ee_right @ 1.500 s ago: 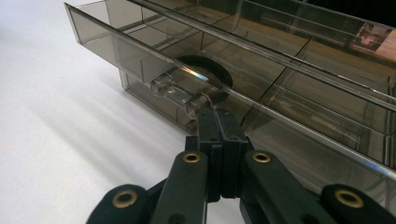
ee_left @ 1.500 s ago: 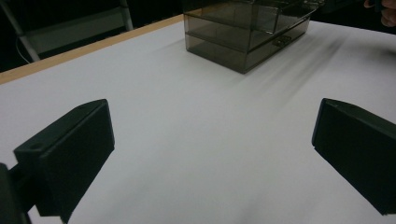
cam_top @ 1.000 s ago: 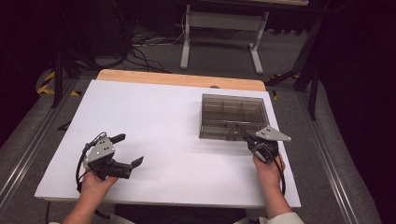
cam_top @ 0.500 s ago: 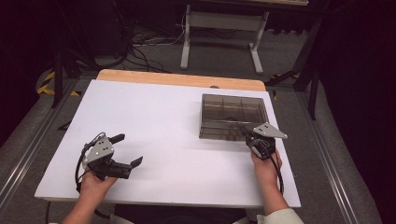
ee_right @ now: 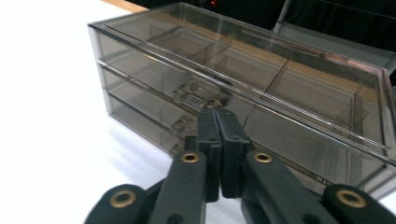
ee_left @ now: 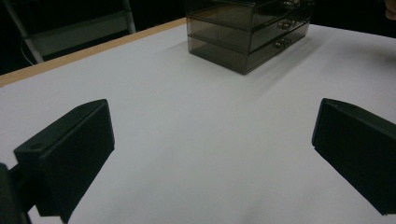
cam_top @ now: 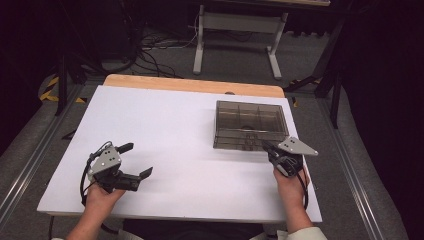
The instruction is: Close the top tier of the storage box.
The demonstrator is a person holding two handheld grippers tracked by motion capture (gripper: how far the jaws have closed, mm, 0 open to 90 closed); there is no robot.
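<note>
A smoky see-through drawer box (cam_top: 250, 120) stands at the right back of the white table (cam_top: 175, 130). Its drawers face the person, each with a small handle (ee_right: 201, 95). My right gripper (cam_top: 263, 145) is shut with nothing between its jaws. Its tips (ee_right: 218, 116) hover just in front of the box (ee_right: 280, 79), level with the upper drawer handles. I cannot tell whether they touch the front. My left gripper (cam_top: 137, 160) rests at the front left of the table and stands open over bare white surface (ee_left: 212, 149). The box (ee_left: 247, 32) lies far ahead of it.
A wooden strip (cam_top: 195, 84) runs along the table's far edge. Beyond it stand a metal stand's legs (cam_top: 235, 35) and loose cables (cam_top: 150, 50) on the floor. Rails (cam_top: 30, 165) flank the table on both sides.
The right hand has lifted a little at the box's front, its jaws still together. The left hand has stayed in place.
</note>
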